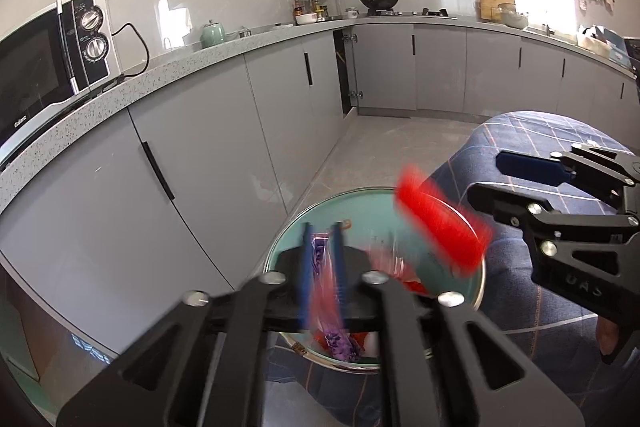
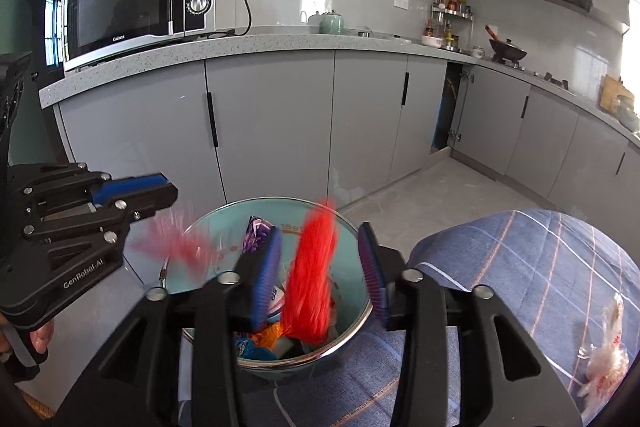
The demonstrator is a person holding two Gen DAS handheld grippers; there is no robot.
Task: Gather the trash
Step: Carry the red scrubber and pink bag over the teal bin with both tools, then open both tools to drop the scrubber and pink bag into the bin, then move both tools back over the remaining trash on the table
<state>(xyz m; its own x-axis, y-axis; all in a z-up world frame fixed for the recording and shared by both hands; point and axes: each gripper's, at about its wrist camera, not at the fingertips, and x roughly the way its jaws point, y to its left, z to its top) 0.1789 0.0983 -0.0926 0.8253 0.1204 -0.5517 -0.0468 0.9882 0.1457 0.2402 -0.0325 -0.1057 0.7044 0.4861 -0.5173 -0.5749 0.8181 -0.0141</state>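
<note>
A: Step?

B: Drop-off. Both grippers are over the glass bowl (image 2: 224,211), which sits on the blue checked cloth (image 2: 520,267) in front of the kitchen cabinets.

A: Right side?

B: Right gripper (image 2: 320,229) has its jaws moderately apart. The red wrapper (image 2: 312,267) is between them but smeared with motion. It looks clear of both pads and is falling into the bowl.

A: Left?

B: Left gripper (image 1: 322,231) has its jaws narrow, with a small gap. In the right wrist view a pink wrapper (image 2: 172,245) is blurred just below its tip, at the bowl's near rim. I read that as let go, not pinched. In the left view it overlaps the pads, so it's less clear there.

A: Bowl contents?

B: Already a pile: a purple wrapper plus orange, blue and white scraps.

A: Anything left out?

B: Yes, one clear crinkled wrapper (image 2: 604,359) with red print. It's on the cloth, well to the right of the bowl.

A: Next move?

B: I'd guess the right gripper swings over to it. It'd need wider jaws and a low, flat pinch, because thin film lies flush on fabric and can snag the cloth. The pink one may also clip the rim, so check that it lands inside.
</note>
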